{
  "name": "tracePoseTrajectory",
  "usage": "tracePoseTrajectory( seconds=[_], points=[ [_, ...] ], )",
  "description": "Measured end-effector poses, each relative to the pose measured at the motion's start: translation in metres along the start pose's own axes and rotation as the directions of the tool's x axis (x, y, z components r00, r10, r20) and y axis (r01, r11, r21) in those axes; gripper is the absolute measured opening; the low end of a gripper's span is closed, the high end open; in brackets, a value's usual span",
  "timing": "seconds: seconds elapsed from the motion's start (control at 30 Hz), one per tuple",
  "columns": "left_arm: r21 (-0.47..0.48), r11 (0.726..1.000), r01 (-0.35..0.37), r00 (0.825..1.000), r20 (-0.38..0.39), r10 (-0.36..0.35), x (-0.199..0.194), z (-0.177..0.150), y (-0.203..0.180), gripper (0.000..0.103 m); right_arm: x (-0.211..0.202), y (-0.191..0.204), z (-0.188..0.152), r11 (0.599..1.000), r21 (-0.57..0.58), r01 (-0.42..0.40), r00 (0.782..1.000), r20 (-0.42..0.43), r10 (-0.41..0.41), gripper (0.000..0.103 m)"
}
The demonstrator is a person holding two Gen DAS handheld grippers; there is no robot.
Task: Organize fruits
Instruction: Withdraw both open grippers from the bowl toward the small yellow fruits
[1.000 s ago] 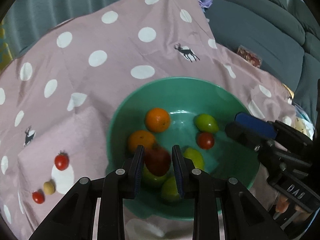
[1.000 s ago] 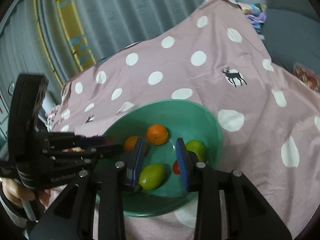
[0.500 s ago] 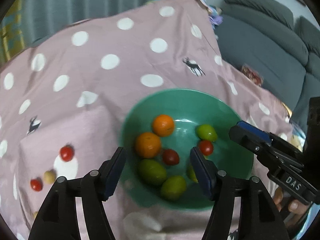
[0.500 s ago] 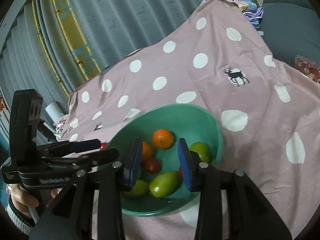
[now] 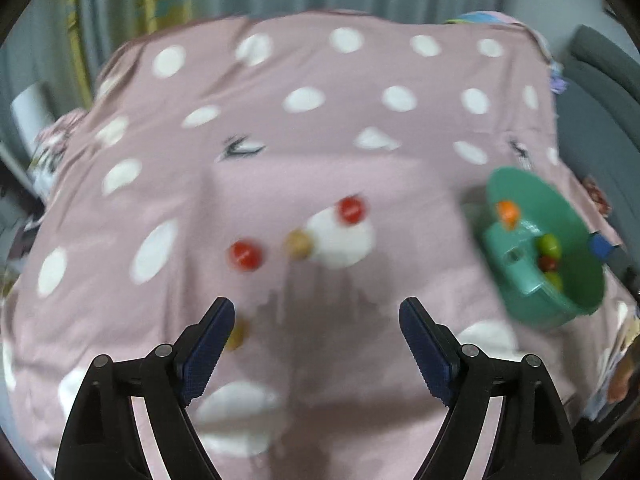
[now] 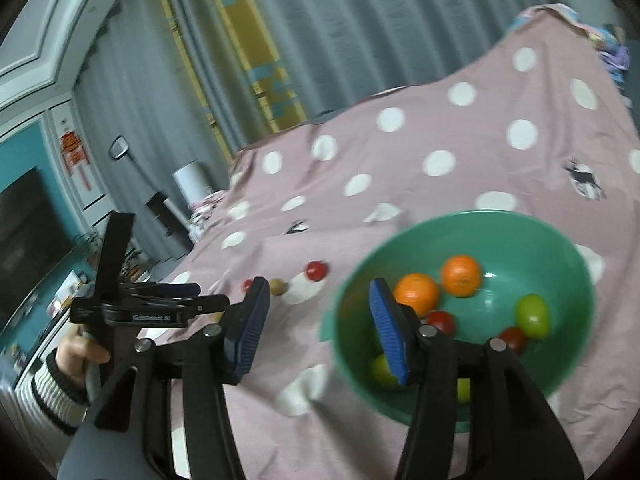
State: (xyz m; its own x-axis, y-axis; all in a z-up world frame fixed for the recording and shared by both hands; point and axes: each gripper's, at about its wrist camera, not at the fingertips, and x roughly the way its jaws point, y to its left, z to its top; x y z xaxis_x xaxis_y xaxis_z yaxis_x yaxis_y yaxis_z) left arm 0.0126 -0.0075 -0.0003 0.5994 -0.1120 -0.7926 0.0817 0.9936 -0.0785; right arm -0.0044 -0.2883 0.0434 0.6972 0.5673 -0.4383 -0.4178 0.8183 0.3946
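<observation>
A green bowl (image 6: 560,240) holds two oranges (image 6: 416,294), red tomatoes (image 6: 440,322) and green fruits (image 6: 532,316); it sits at the right of the left wrist view (image 5: 520,280). On the pink dotted cloth lie two red tomatoes (image 5: 352,210) (image 5: 245,255) and a tan fruit (image 5: 298,244), ahead of my left gripper (image 5: 316,336), which is wide open and empty. Another small tan fruit (image 5: 238,334) lies by its left finger. My right gripper (image 6: 320,320) is open and empty at the bowl's left rim. The left gripper also shows in the right wrist view (image 6: 192,300).
The pink polka-dot cloth (image 5: 280,140) covers the whole surface. Grey curtains (image 6: 320,20) hang behind. A grey sofa (image 5: 600,120) stands to the right. A white cylinder (image 6: 192,180) and a dark screen (image 6: 24,216) are at the far left.
My left gripper let go of the red tomato into the bowl, opened wide and swung left toward the loose fruits on the cloth. My right gripper opened wider and shifted left of the bowl.
</observation>
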Motion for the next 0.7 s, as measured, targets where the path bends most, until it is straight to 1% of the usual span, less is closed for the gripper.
tracePoseTrajectory(
  seconds=[0.17,0.27,0.37,0.47,0.6,0.7],
  points=[
    [-0.041,0.998,-0.052,0.998,-0.028,0.051,-0.001,-0.025,0.034,0.084,0.016,0.017,-0.006,0.996,-0.018,-0.089,0.995,-0.051,0.088,0.056],
    [-0.057,0.997,-0.046,0.998,-0.048,0.043,0.002,-0.035,0.042,0.084,0.029,0.034,-0.013,0.991,-0.059,-0.122,0.988,-0.102,0.116,0.057],
    [-0.042,0.998,-0.039,0.998,-0.051,0.037,0.003,-0.041,0.043,0.084,0.04,0.051,-0.021,0.981,-0.096,-0.169,0.977,-0.148,0.153,0.057],
    [-0.038,0.999,-0.023,0.999,-0.033,0.022,0.003,-0.037,0.043,0.084,0.05,0.063,-0.028,0.972,-0.12,-0.204,0.965,-0.189,0.179,0.057],
    [-0.036,0.999,0.015,1.0,-0.006,-0.015,0.005,-0.028,0.042,0.084,0.056,0.069,-0.034,0.967,-0.141,-0.214,0.958,-0.224,0.179,0.057],
    [-0.006,1.0,0.026,1.0,0.003,-0.026,0.009,-0.022,0.037,0.084,0.06,0.067,-0.035,0.967,-0.135,-0.214,0.956,-0.233,0.179,0.058]
  ],
)
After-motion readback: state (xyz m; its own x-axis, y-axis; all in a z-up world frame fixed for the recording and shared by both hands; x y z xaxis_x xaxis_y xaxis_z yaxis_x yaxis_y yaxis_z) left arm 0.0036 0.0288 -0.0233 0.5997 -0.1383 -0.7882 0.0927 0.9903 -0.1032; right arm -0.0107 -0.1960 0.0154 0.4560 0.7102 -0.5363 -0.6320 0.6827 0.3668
